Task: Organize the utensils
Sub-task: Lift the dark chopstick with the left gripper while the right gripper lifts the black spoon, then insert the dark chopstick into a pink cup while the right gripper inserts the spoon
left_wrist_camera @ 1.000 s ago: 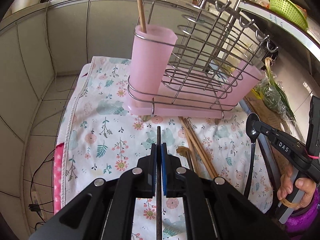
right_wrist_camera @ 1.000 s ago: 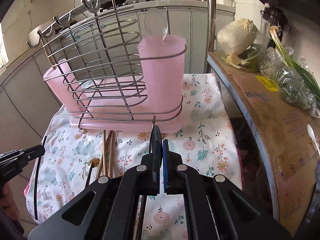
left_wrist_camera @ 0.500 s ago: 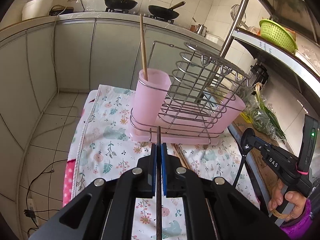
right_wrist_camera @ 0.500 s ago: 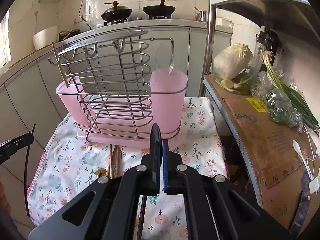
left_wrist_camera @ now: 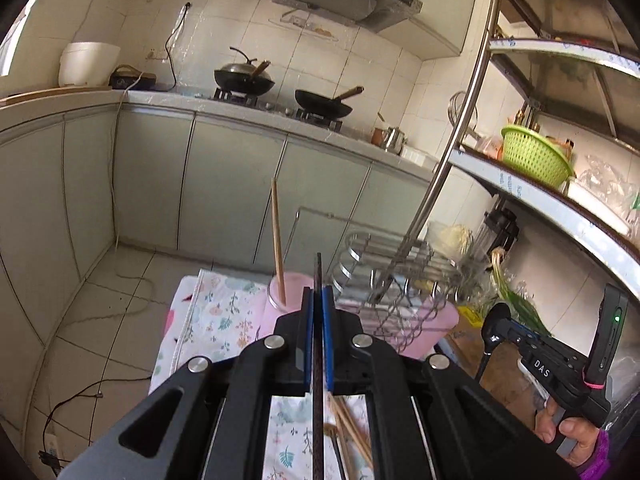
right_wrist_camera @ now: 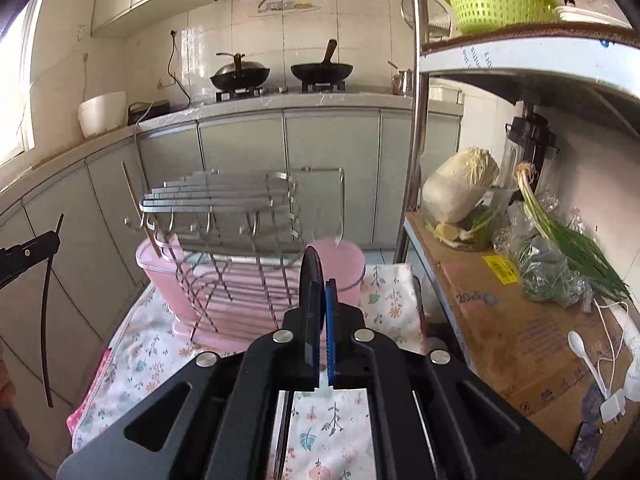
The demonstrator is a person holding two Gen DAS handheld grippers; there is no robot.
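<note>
My left gripper [left_wrist_camera: 318, 296] is shut on a thin black chopstick [left_wrist_camera: 318, 276] that pokes up past the fingertips. My right gripper [right_wrist_camera: 320, 284] is shut on a black spoon [right_wrist_camera: 310, 268], its bowl edge-on above the fingers. Both are raised above the pink drying rack with wire frame [left_wrist_camera: 400, 280] [right_wrist_camera: 224, 248] on the floral cloth [right_wrist_camera: 140, 360]. The rack's left pink cup [left_wrist_camera: 290, 284] holds one wooden chopstick [left_wrist_camera: 277, 240]. Its other pink cup [right_wrist_camera: 340, 264] holds a clear spoon [right_wrist_camera: 340, 220]. Loose wooden chopsticks [left_wrist_camera: 352, 432] lie on the cloth.
A metal shelf pole [right_wrist_camera: 416, 120] stands right of the rack. The cardboard-covered shelf [right_wrist_camera: 500, 320] holds cabbage, green onions and a white spoon [right_wrist_camera: 584, 356]. A green basket [left_wrist_camera: 532, 160] sits on the upper shelf. Counter with woks [left_wrist_camera: 280, 88] lies beyond.
Both grippers have lifted and tilted up with their utensils; the rack has dropped lower in both views and the kitchen wall now fills the top.
</note>
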